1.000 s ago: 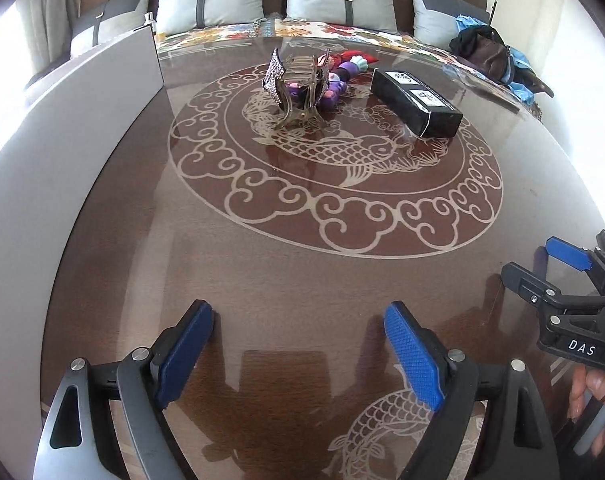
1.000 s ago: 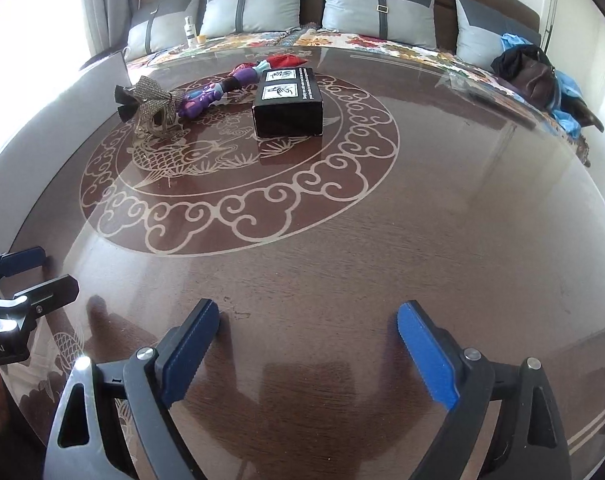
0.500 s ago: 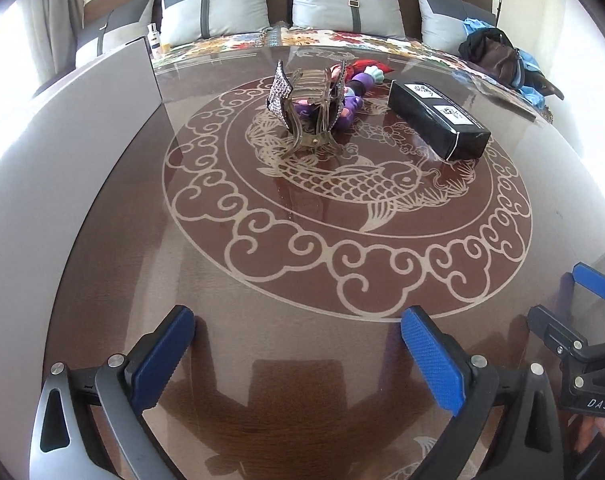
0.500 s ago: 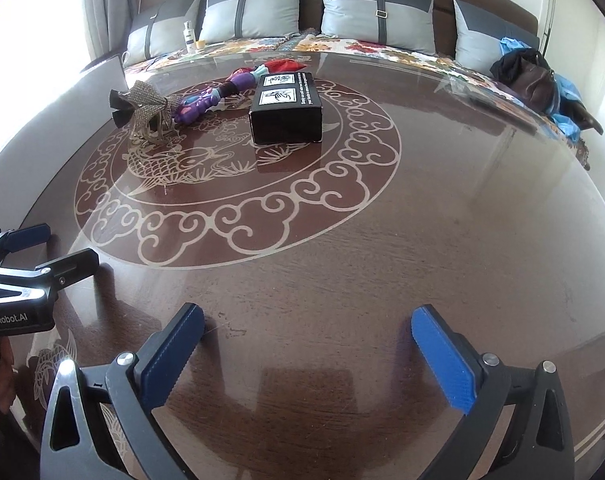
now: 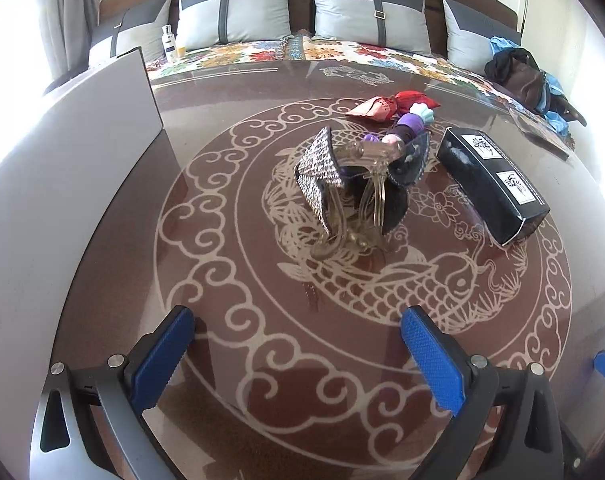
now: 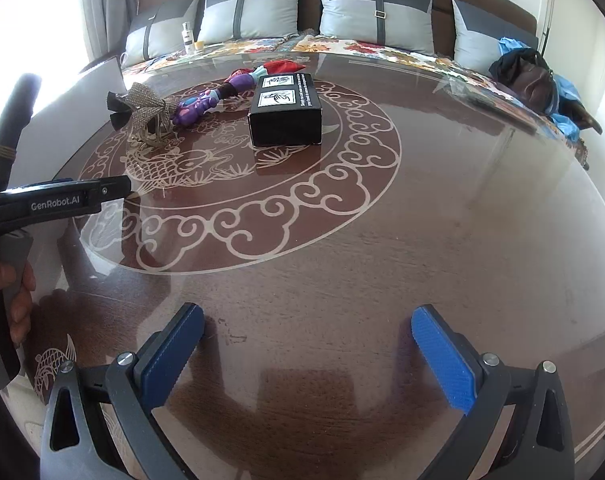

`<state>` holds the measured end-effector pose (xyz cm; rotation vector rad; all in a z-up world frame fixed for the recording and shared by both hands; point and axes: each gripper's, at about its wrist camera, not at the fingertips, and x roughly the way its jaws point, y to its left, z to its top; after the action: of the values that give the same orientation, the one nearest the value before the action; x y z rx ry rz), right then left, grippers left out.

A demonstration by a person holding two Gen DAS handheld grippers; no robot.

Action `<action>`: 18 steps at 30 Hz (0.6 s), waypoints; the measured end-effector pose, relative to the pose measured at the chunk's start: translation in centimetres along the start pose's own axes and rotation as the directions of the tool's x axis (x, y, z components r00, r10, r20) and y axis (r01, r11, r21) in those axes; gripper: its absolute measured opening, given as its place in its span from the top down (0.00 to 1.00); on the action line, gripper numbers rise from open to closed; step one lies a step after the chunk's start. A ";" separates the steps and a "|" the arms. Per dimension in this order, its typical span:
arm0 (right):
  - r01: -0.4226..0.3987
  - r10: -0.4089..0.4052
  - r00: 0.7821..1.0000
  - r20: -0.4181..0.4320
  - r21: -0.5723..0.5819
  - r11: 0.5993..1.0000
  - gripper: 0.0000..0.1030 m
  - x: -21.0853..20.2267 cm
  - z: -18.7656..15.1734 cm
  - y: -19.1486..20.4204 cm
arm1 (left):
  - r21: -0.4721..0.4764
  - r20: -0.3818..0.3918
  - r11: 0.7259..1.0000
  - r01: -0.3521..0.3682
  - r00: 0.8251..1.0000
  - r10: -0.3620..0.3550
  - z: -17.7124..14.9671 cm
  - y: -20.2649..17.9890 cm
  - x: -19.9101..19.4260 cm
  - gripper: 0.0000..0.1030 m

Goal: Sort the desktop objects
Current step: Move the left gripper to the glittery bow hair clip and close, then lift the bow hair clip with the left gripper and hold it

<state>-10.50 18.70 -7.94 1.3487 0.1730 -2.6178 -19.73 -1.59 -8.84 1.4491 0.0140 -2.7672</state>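
Note:
On the round brown table [image 5: 230, 280], a glittery silver-and-black bow on a clear hair claw [image 5: 354, 184] stands near the centre. Behind it lie a purple toy [image 5: 410, 124] and a red cloth [image 5: 394, 106]; a black box [image 5: 490, 184] with white labels lies to its right. My left gripper [image 5: 298, 344] is open and empty, short of the bow. In the right wrist view the bow [image 6: 142, 112], toy [image 6: 206, 100] and box [image 6: 286, 110] sit far ahead. My right gripper [image 6: 308, 340] is open over bare table. The left gripper's finger [image 6: 62, 200] reaches in from the left.
A grey panel [image 5: 82, 128] stands along the table's left edge. Behind the table is a sofa with grey cushions [image 5: 366, 12], a small bottle [image 5: 168, 42] and a dark bag [image 5: 518, 72] on blue cloth. A hand [image 6: 18, 300] holds the left gripper's handle.
The left gripper has moved forward towards the bow, which now looks larger and closer, and its jaws have spread wider. The right gripper's jaws also widened; it has stayed in place.

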 end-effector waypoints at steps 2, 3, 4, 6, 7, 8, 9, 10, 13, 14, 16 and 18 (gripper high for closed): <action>0.000 0.000 1.000 0.000 0.000 1.000 0.00 0.0 0.0 0.0 | 0.015 -0.001 1.000 0.011 1.000 -0.011 1.1 -0.3 0.7 0.00; 0.000 0.000 1.000 0.000 0.000 1.000 0.00 0.0 0.0 0.0 | 0.025 -0.003 1.000 0.017 1.000 -0.017 1.7 -0.4 1.1 0.00; 0.000 0.000 1.000 0.000 0.000 1.000 0.00 0.0 0.0 0.0 | 0.033 -0.005 0.999 0.021 1.000 -0.021 2.3 -0.5 1.5 0.00; 0.000 0.000 1.000 0.000 0.000 1.000 0.00 0.0 0.0 0.0 | 0.044 -0.001 0.999 0.010 1.000 -0.010 3.4 -0.7 2.2 0.00; 0.000 0.000 1.000 0.000 0.000 1.000 0.00 0.0 0.0 0.0 | 0.049 0.005 0.999 0.004 1.000 -0.005 3.9 -0.8 2.4 0.02; 0.000 0.000 1.000 0.000 0.000 1.000 0.00 0.0 0.0 0.0 | 0.052 0.015 0.999 0.017 1.000 -0.018 4.3 -0.8 2.6 0.08; 0.000 0.000 1.000 0.000 0.000 1.000 0.00 0.0 0.0 0.0 | 0.050 0.026 0.998 0.035 0.999 -0.037 4.6 -0.8 2.6 0.25; -0.001 0.001 1.000 0.000 0.000 1.000 0.00 0.1 0.1 0.0 | 0.055 0.033 0.998 0.035 0.999 -0.037 4.9 -0.9 2.5 0.42; 0.000 0.000 1.000 0.000 0.001 1.000 0.00 0.1 0.2 0.1 | 0.075 0.036 0.996 0.043 0.998 -0.045 5.0 -1.2 2.2 0.68; 0.001 -0.001 1.000 0.000 0.001 1.000 0.00 0.1 0.2 0.1 | 0.078 0.041 0.996 0.039 0.998 -0.042 4.7 -1.1 1.9 0.69; 0.001 -0.001 1.000 0.000 0.002 1.000 0.00 0.1 0.2 0.1 | 0.065 0.058 0.998 0.024 0.998 -0.028 3.7 -0.6 1.3 0.70; 0.001 -0.001 1.000 0.000 0.002 1.000 0.00 0.1 0.2 0.1 | 0.031 0.073 0.999 0.020 0.997 -0.022 2.1 0.4 0.3 0.70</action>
<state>-10.68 18.57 -7.88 1.3494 0.1716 -2.6193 -21.68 -1.99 -7.90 1.3610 -0.0140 -2.8472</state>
